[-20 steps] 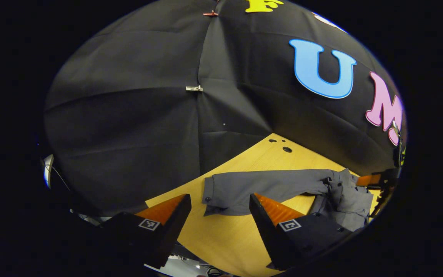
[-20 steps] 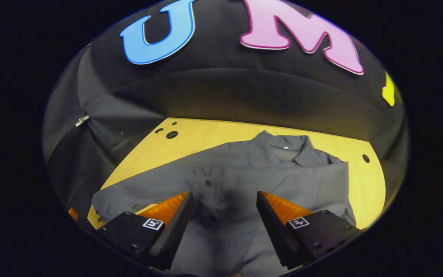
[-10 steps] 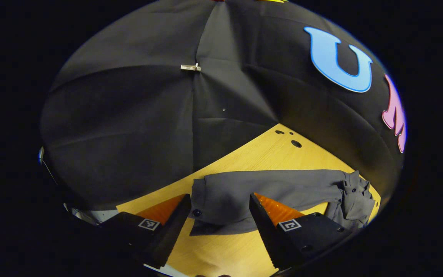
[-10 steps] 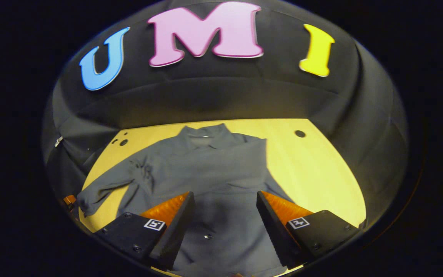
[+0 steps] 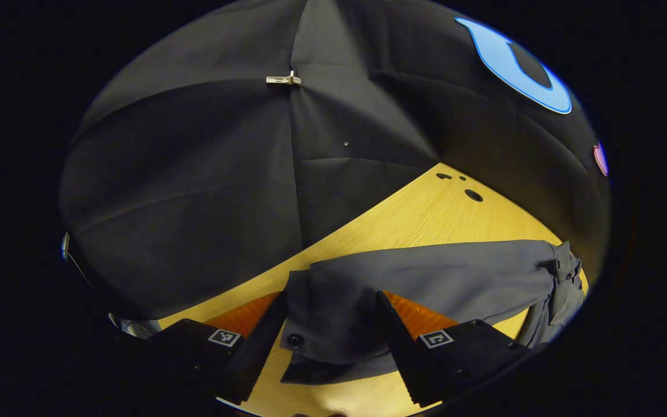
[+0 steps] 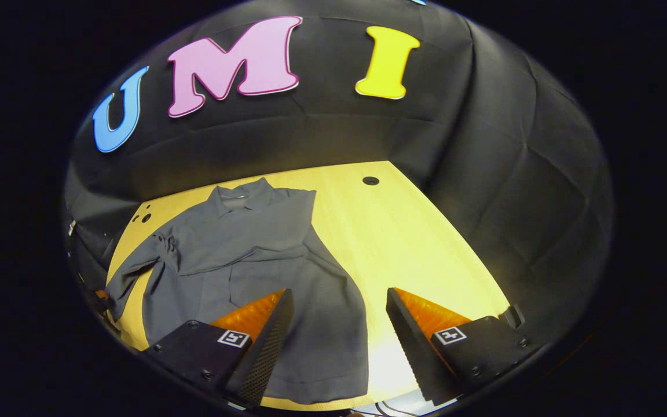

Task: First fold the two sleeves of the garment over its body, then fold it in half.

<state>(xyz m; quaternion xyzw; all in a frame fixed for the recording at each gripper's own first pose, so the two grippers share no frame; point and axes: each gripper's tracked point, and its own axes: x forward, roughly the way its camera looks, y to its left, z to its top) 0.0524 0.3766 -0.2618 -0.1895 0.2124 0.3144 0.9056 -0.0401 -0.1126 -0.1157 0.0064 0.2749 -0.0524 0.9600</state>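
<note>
two grippers: both with fingers spread apart, neither pinching anything yet.
left gripper [image 5: 332,324]: open; the cuff [image 5: 310,333] of the grey shirt's left sleeve [image 5: 426,278] lies between its fingers, a dark button near the left finger. whether either finger touches the cloth, i cannot tell.
right gripper [image 6: 336,330]: open, hovering over the near hem of the grey shirt [image 6: 241,255], its left finger above cloth, its right finger above the bare wooden table [image 6: 403,243].
changed, left: a second ago the cuff lay farther off, ahead of the fingertips; the gripper has come in and the cuff now sits inside the gap. this looks like the approach to the first sleeve fold, with only the closing left before a lift.
changed, right: the view has swung rightward; the shirt has slid from centre to the left of that view, more bare table showing at right.
shirt position: flat on the table, collar at the far side, left sleeve stretched out leftward.
task state: judged from this, the left sleeve is not yet folded over the body.
hard to make out: the right sleeve cannot be picked out clearly; the shirt's shoulder is bunched and cut off at the right rim of the left gripper view.
</note>
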